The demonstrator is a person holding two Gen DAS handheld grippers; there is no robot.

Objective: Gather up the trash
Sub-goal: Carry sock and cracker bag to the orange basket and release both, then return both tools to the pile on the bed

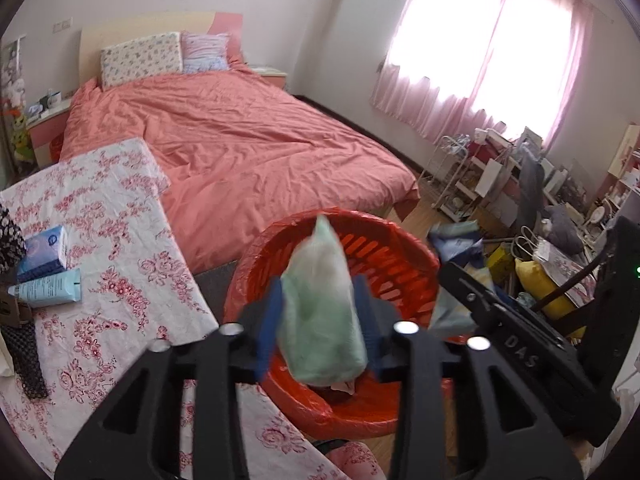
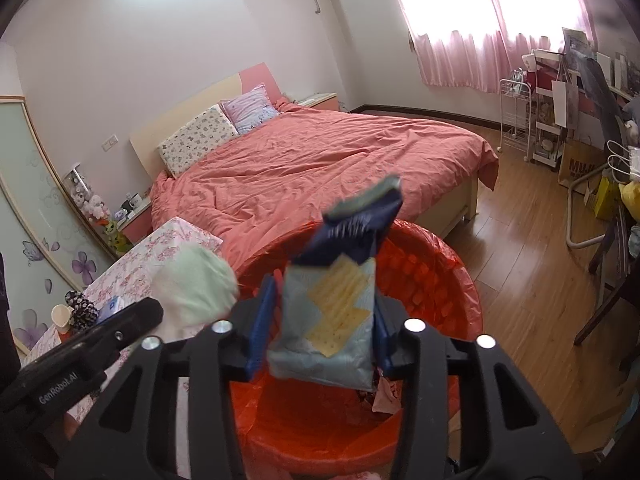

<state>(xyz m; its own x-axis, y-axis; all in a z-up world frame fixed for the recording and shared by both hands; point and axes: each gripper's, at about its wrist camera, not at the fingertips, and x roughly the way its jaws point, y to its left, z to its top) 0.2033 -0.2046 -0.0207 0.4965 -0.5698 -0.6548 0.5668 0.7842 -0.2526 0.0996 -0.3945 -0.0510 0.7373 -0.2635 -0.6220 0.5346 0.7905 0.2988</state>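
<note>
My left gripper (image 1: 320, 320) is shut on a pale green crumpled wrapper (image 1: 324, 304) and holds it over the red trash basket (image 1: 400, 248). My right gripper (image 2: 320, 320) is shut on a light blue and navy cracker packet (image 2: 332, 320) above the same basket (image 2: 440, 272), which has a red liner and some scraps at its bottom. The green wrapper also shows in the right wrist view (image 2: 196, 284), left of the cracker packet. The right gripper's black body shows in the left wrist view (image 1: 520, 344), to the right.
A floral-cloth table (image 1: 112, 240) on the left holds a blue box (image 1: 44, 248), a light blue tube (image 1: 48, 288) and a black mesh item (image 1: 24, 352). A bed with a coral cover (image 1: 240, 140) lies behind. Cluttered bags and shelves (image 1: 532, 232) stand right.
</note>
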